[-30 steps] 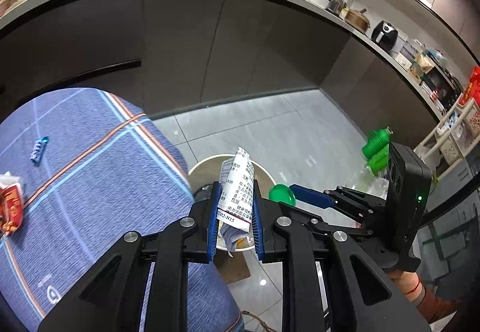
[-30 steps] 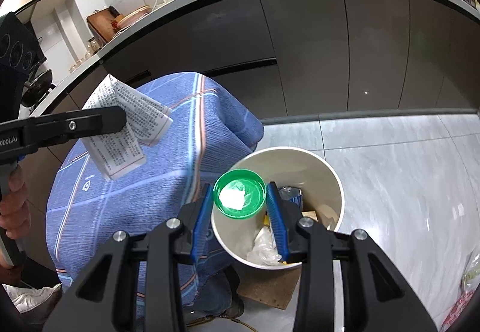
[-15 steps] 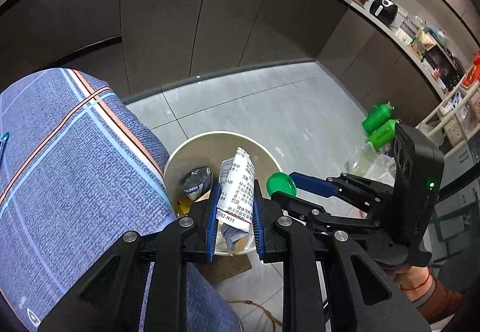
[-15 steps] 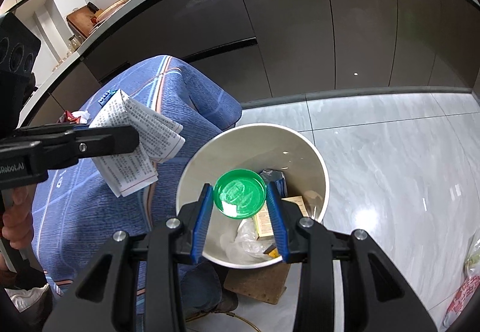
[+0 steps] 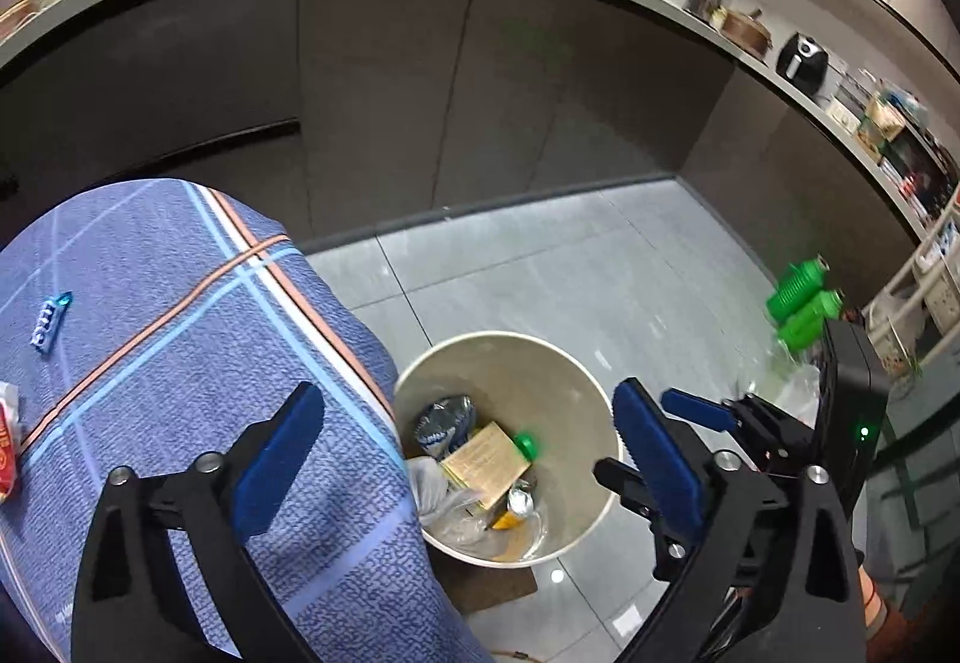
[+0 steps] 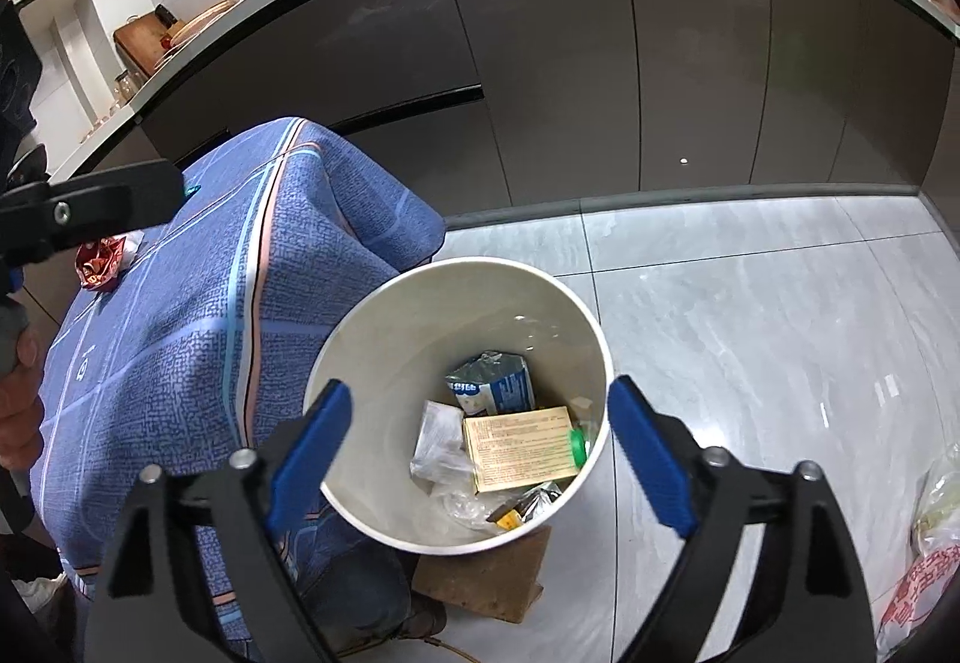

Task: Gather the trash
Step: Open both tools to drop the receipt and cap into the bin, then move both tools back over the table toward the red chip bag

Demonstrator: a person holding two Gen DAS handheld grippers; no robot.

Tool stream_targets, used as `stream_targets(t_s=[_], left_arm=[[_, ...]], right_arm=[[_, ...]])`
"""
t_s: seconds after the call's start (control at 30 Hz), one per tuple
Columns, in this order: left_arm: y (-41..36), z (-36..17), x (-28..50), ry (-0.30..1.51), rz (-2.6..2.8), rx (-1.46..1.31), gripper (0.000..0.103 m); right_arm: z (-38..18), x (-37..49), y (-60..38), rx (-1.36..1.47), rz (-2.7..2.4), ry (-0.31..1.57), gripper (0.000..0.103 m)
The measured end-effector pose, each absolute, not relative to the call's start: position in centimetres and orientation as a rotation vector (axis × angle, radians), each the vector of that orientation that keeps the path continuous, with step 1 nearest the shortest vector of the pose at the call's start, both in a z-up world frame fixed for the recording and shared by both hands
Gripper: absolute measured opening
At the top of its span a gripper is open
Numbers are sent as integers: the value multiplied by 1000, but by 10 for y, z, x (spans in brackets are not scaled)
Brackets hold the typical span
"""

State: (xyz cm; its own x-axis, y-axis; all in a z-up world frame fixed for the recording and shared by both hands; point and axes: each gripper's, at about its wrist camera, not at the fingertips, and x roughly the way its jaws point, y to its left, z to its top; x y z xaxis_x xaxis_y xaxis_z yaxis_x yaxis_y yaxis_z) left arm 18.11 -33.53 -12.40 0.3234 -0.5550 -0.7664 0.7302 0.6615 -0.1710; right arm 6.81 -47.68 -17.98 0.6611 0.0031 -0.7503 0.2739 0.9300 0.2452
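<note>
A white round trash bin (image 5: 591,384) (image 6: 372,315) stands on the floor beside the table. Inside lie a folded paper leaflet (image 6: 519,447) (image 5: 486,462), a green lid (image 6: 577,446) (image 5: 526,444), a blue-white pouch (image 6: 492,384) and clear plastic. My left gripper (image 5: 465,444) is open and empty above the bin. My right gripper (image 6: 477,438) is open and empty above the bin too; it shows in the left wrist view (image 5: 696,411). A red wrapper (image 6: 102,261) and a small blue clip (image 5: 48,318) lie on the blue checked tablecloth (image 5: 180,339).
Dark kitchen cabinets (image 5: 390,93) under a cluttered worktop run behind. Two green bottles (image 5: 804,303) and a plastic bag (image 6: 927,543) lie on the grey tiled floor at the right. A brown block (image 6: 486,579) sits under the bin.
Both grippers opened over the bin. The paper leaflet dropped from the left one and the green lid from the right one; both now lie in the bin.
</note>
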Motion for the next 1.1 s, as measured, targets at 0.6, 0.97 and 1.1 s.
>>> stream_targets(t_s=[0.6, 0.97, 1.1], left_arm=[[-311, -102, 169, 870, -828, 211, 94], [-272, -92, 173, 877, -735, 143, 94], [-254, -85, 173, 855, -715, 133, 94]], right_arm=[[-155, 68, -458, 363, -104, 809, 99], [-139, 72, -431, 329, -53, 809, 99], [-130, 74, -424, 313, -48, 801, 99]])
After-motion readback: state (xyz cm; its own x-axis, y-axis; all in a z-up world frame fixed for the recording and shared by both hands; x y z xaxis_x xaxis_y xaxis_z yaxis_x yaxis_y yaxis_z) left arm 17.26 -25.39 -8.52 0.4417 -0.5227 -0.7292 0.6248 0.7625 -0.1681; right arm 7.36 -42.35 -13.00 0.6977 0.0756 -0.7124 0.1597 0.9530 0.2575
